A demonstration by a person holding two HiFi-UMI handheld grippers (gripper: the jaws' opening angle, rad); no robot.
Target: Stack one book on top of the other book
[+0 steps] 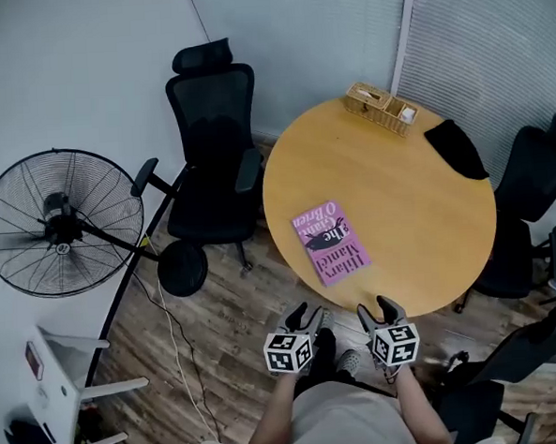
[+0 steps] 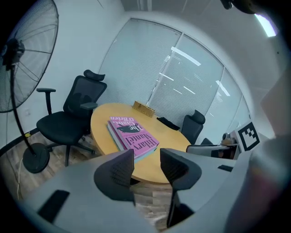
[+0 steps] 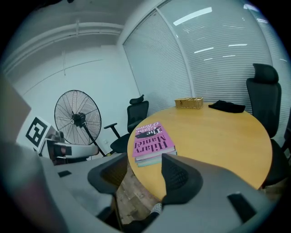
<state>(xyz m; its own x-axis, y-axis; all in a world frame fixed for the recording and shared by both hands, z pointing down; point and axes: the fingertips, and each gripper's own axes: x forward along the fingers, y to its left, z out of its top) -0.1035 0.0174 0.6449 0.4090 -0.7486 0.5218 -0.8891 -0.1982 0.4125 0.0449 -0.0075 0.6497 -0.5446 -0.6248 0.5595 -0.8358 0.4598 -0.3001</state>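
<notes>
- Head view: a round wooden bench (image 1: pixel 418 208) carries a pink book (image 1: pixel 329 241) near its near-left edge, with the cover facing up.
- The left gripper view shows that the pink book lies flat on a second book (image 2: pixel 115 136), whose pale edges show beneath it, so the two make one stack.
- In the right gripper view the lower book (image 3: pixel 156 159) shows as a light-coloured band under the pink cover, and the edges of the two roughly line up.
- The left tool (image 1: pixel 301 313) is off the near edge of the bench, over the wooden floor. Its jaws are released, with nothing between them.
- The right tool (image 1: pixel 379 310) is just beside it at the rim of the bench. It is also released and empty.
- Neither tool touches the stack; both point toward it from the near side.
- At the far edge of the bench are a small wicker basket (image 1: pixel 380 107) and a black cloth (image 1: pixel 456 147).
- A black office chair (image 1: pixel 212 145) stands to the left of the bench, and a large standing fan (image 1: pixel 60 223) is further left.
</notes>
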